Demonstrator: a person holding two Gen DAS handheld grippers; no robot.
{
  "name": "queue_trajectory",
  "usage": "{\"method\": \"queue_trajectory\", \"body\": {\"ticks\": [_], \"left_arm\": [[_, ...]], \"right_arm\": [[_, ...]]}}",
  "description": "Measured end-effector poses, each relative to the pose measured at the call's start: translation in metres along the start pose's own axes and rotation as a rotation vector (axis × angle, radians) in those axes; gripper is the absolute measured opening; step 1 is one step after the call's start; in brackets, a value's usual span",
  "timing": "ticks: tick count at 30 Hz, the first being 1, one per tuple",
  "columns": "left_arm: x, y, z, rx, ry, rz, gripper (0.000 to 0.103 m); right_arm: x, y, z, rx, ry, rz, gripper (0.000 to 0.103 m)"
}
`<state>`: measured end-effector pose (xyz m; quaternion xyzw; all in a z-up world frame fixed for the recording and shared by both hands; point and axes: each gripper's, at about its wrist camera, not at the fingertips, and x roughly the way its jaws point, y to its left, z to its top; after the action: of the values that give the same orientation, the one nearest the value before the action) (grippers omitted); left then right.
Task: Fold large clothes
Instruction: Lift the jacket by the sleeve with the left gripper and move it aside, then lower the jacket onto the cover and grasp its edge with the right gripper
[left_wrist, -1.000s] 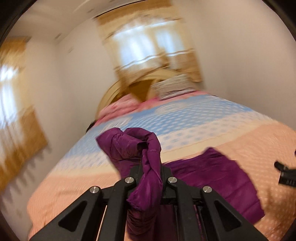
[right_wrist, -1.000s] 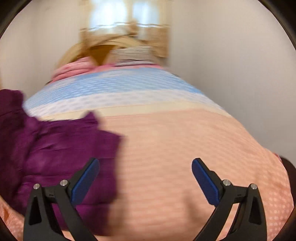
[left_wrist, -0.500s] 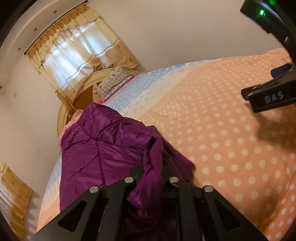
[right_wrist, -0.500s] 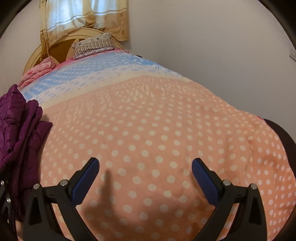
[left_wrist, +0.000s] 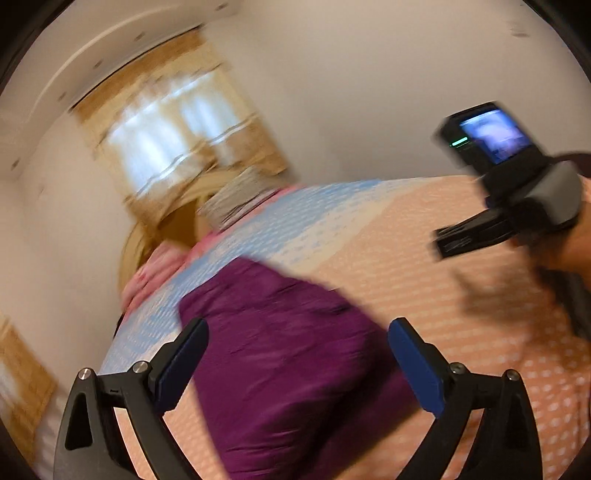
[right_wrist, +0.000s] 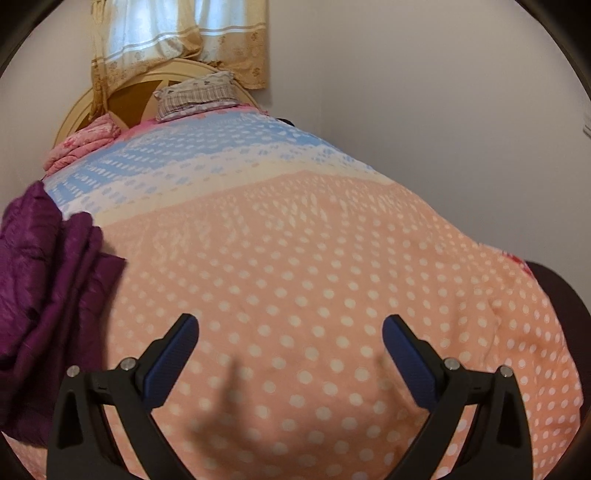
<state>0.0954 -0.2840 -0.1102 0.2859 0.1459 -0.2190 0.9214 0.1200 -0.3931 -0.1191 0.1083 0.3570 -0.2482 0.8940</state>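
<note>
I am hovering the left gripper (left_wrist: 295, 363) over the purple jacket (left_wrist: 295, 354) bunched on the bed (right_wrist: 332, 258), fingers spread wide, gripping nothing; right gripper (right_wrist: 290, 358) likewise, beside the jacket. Risk: slippery padding springing unfolded.

The jacket (left_wrist: 288, 354) was a deep purple, plain all over, with quilt lines showing faintly in the right wrist view. Under it the bedspread (right_wrist: 332, 266) ran peach-orange with white polka dots near the camera, then a cream stripe, then pale blue and white dotted bands toward the head. The pillow (right_wrist: 195, 96) was grey-and-white striped with small flowers, and the bundle of bedding (right_wrist: 85, 142) beside it was pink and floral. The headboard (right_wrist: 122, 96) was cream and tan wood. The curtains (right_wrist: 177, 37) were white with gold patterned borders. Both grippers, left (left_wrist: 295, 365) and right (right_wrist: 290, 358), were black with blue pads (right_wrist: 173, 362). The wall (right_wrist: 424, 92) was off-white.
</note>
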Motion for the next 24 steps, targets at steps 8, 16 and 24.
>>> {"method": "queue_trajectory", "body": {"ticks": [8, 16, 24], "left_arm": [[0.095, 0.163, -0.043, -0.411, 0.349, 0.392, 0.098], [0.155, 0.222, -0.055, -0.685, 0.465, 0.447, 0.098], [0.201, 0.186, -0.036, -0.706, 0.435, 0.305, 0.098]], "right_arm": [[-0.015, 0.107, 0.071, -0.089, -0.041, 0.159, 0.063], [0.012, 0.227, 0.111, -0.133, -0.068, 0.231, 0.05], [0.076, 0.208, 0.065, -0.059, -0.001, 0.269, 0.046]]}}
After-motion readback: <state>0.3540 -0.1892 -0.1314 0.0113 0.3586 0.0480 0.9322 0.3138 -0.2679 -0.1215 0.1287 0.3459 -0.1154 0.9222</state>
